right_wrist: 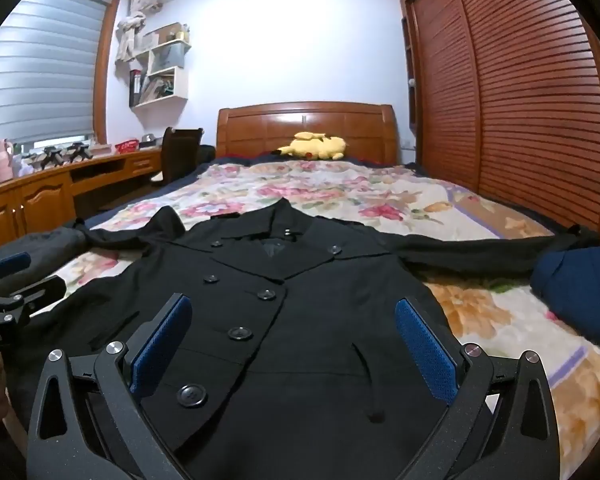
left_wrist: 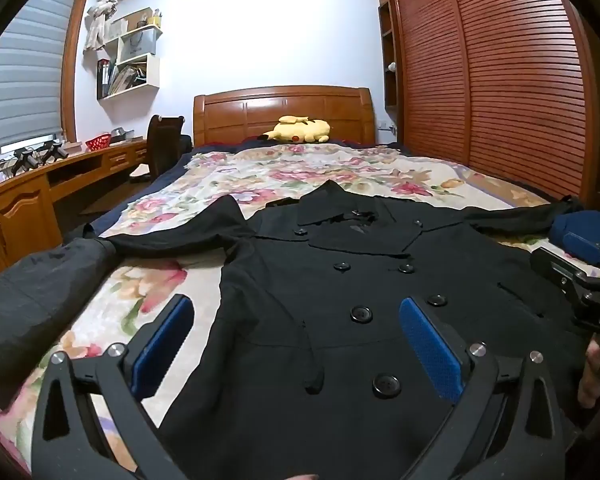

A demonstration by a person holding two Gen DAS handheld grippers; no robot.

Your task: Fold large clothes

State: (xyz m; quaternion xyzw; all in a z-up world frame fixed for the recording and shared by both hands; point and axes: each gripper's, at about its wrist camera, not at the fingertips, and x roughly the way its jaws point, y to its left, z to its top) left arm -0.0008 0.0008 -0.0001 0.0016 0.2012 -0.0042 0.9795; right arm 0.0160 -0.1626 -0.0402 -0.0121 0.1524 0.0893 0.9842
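A black double-breasted coat (left_wrist: 340, 280) lies flat and face up on the floral bedspread (left_wrist: 260, 172), both sleeves spread out to the sides. It also shows in the right wrist view (right_wrist: 320, 300). My left gripper (left_wrist: 296, 336) is open and empty above the coat's lower left front. My right gripper (right_wrist: 292, 340) is open and empty above the coat's lower right front. The right gripper's blue pads also show at the right edge of the left wrist view (left_wrist: 580, 244).
A yellow plush toy (left_wrist: 298, 130) lies by the wooden headboard (left_wrist: 280, 110). A dark grey garment (left_wrist: 32, 300) lies at the bed's left edge and a navy cloth (right_wrist: 576, 280) at its right. A desk (left_wrist: 40, 184) and chair (left_wrist: 164, 144) stand left, a louvred wardrobe (left_wrist: 492, 80) right.
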